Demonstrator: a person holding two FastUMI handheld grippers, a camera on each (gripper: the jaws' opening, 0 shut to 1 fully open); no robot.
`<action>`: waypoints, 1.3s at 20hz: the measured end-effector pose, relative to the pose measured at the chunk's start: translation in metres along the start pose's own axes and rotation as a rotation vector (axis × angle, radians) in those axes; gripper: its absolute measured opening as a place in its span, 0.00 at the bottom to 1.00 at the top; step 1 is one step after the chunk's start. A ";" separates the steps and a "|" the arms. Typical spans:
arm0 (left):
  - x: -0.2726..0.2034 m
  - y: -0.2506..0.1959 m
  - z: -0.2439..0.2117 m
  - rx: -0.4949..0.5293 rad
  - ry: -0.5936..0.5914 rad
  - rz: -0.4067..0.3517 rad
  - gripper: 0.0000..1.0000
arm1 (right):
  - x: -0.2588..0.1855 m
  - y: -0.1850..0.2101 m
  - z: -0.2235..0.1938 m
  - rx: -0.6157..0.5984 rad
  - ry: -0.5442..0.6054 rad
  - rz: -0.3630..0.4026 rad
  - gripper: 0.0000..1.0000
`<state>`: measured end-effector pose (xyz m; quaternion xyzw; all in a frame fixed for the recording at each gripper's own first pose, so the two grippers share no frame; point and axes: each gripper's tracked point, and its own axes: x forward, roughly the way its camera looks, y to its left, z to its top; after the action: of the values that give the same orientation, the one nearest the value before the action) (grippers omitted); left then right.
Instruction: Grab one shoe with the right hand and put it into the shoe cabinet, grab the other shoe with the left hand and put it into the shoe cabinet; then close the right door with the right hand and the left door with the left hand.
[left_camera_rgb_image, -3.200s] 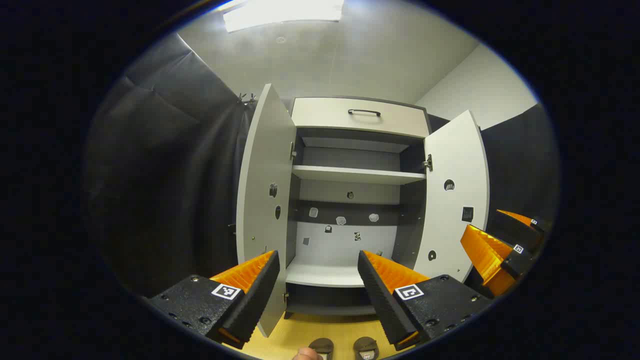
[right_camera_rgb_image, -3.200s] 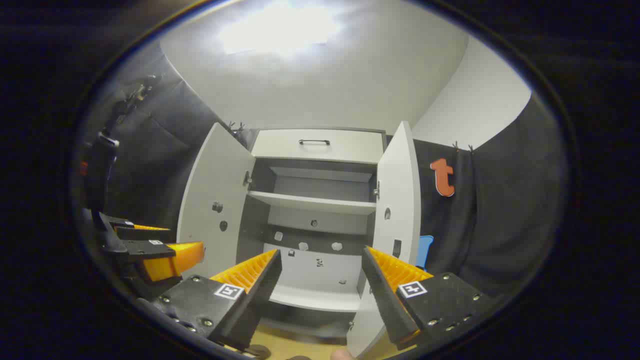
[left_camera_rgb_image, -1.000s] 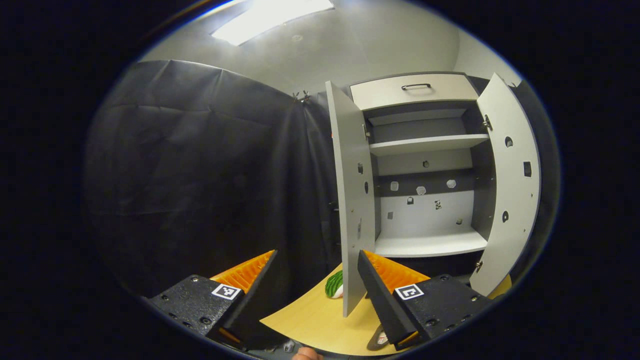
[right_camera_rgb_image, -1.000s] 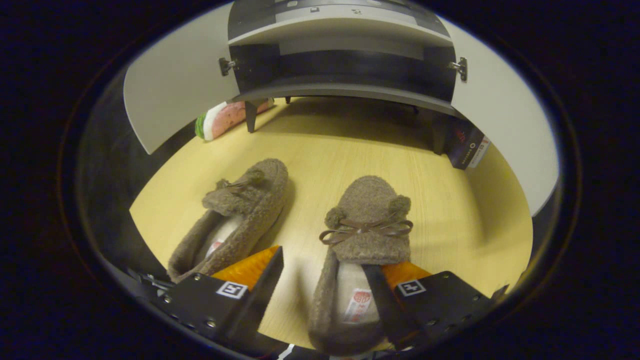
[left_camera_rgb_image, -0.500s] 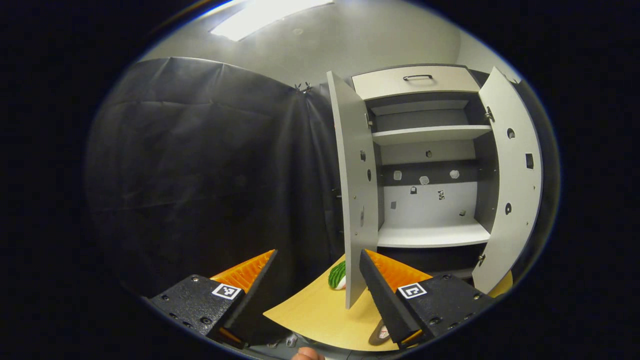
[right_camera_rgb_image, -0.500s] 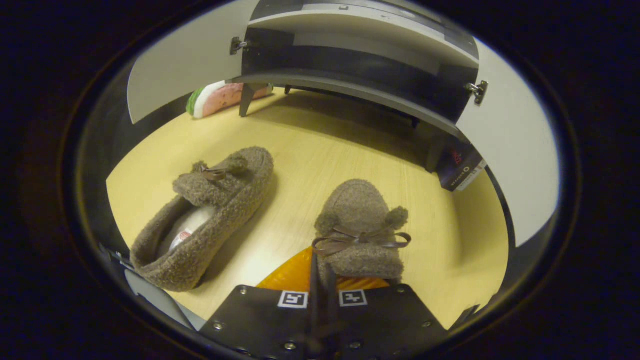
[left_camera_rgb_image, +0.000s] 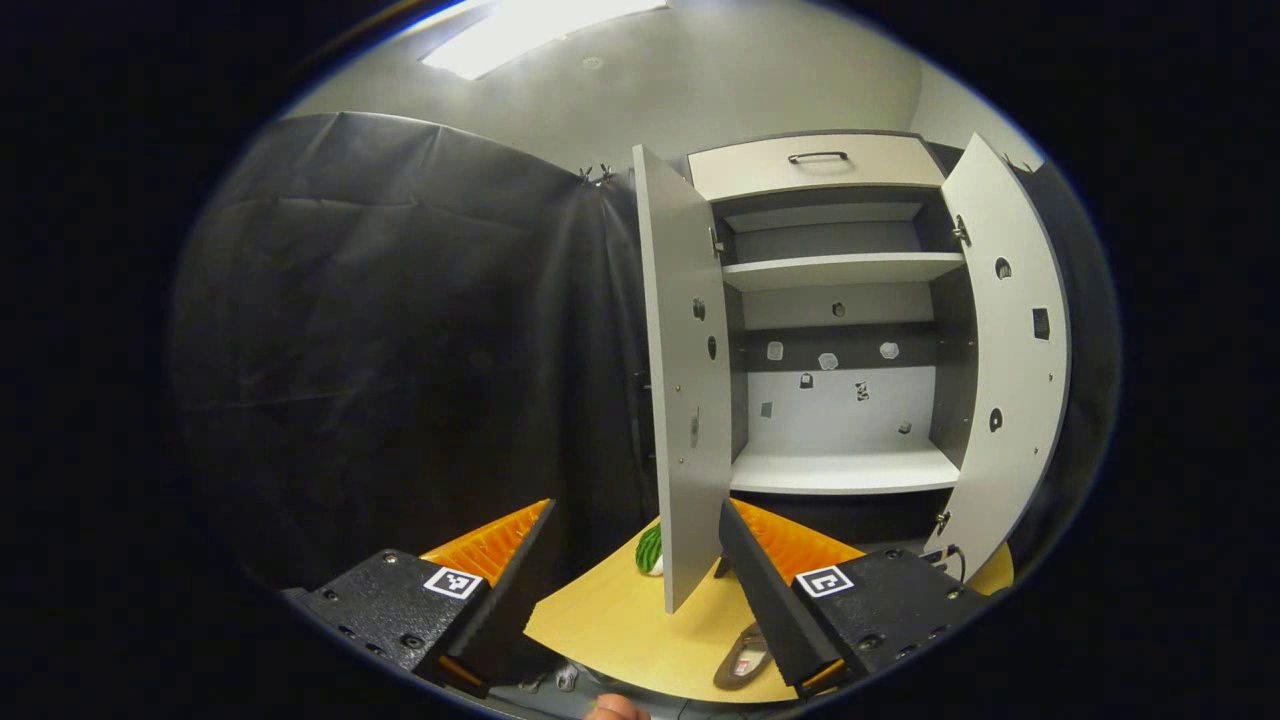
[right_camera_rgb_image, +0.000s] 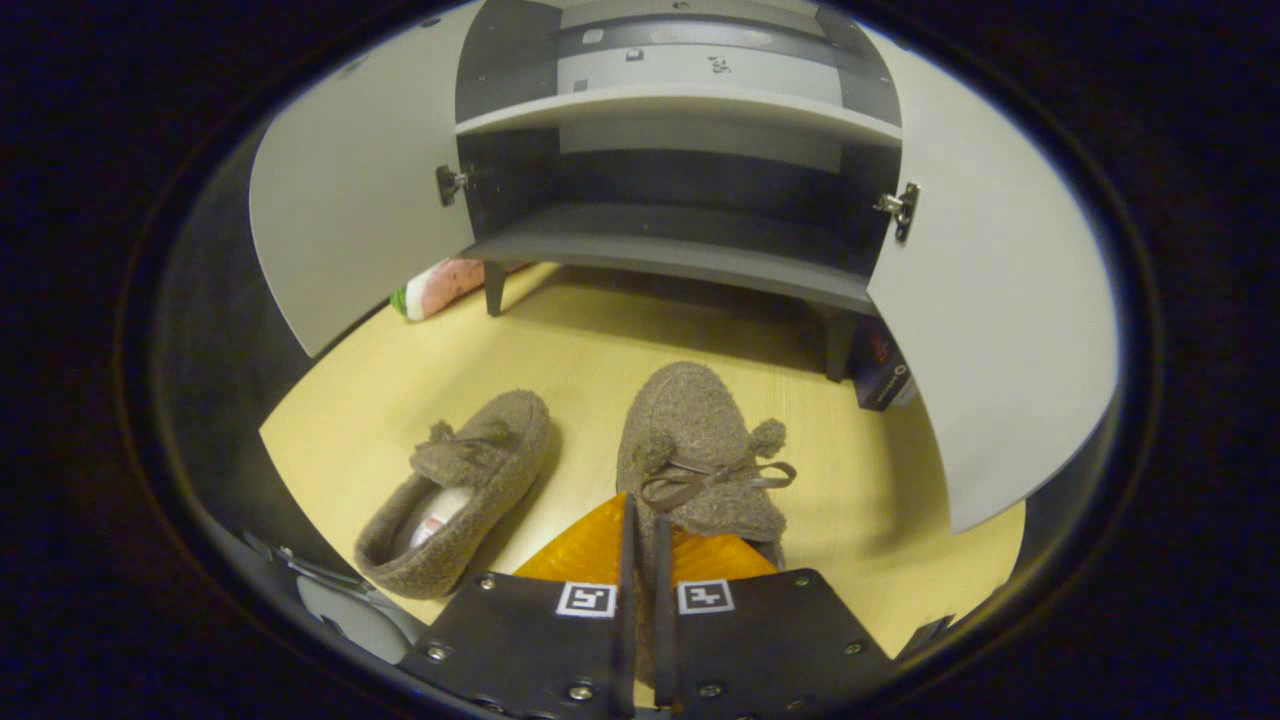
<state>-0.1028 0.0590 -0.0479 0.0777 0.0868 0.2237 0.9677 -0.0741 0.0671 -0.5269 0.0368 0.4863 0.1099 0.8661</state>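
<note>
Right gripper (right_camera_rgb_image: 640, 545): fingers nearly together, pinched on the rim of the brown fuzzy slipper with a brown bow (right_camera_rgb_image: 700, 445). Toe of this slipper points toward the grey two-door shoe cabinet (right_camera_rgb_image: 680, 150); whether its sole touches the light wooden tabletop (right_camera_rgb_image: 900, 500) cannot be told.

The second brown fuzzy slipper (right_camera_rgb_image: 455, 495) lies on the tabletop just to the side of the held one, near the front edge, apart from it, angled slightly.

Cabinet stands at the far edge of the tabletop on short legs. Both pale doors, the left door (right_camera_rgb_image: 350, 190) and the right door (right_camera_rgb_image: 1000, 300), are swung open. Shelves inside carry nothing.

A watermelon-slice plush, green rind and pink flesh (right_camera_rgb_image: 435, 285), lies by the cabinet's leg under the left door. A dark box (right_camera_rgb_image: 880, 375) sits by the opposite leg.

Left gripper (left_camera_rgb_image: 630, 545): fingers spread wide, nothing between them, held in the air in front of the left door's edge.
</note>
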 end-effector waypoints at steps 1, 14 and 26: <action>0.000 -0.005 -0.002 -0.002 0.001 -0.007 0.98 | -0.008 -0.001 0.013 0.002 -0.025 0.009 0.08; 0.078 -0.081 -0.010 -0.055 0.002 -0.262 0.98 | -0.086 -0.024 0.257 0.097 -0.443 -0.043 0.08; 0.172 -0.122 -0.018 -0.060 0.006 -0.462 0.98 | 0.006 -0.050 0.427 0.063 -0.568 -0.198 0.08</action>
<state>0.0967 0.0298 -0.1109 0.0262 0.0987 -0.0012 0.9948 0.3002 0.0378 -0.3164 0.0453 0.2290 -0.0048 0.9724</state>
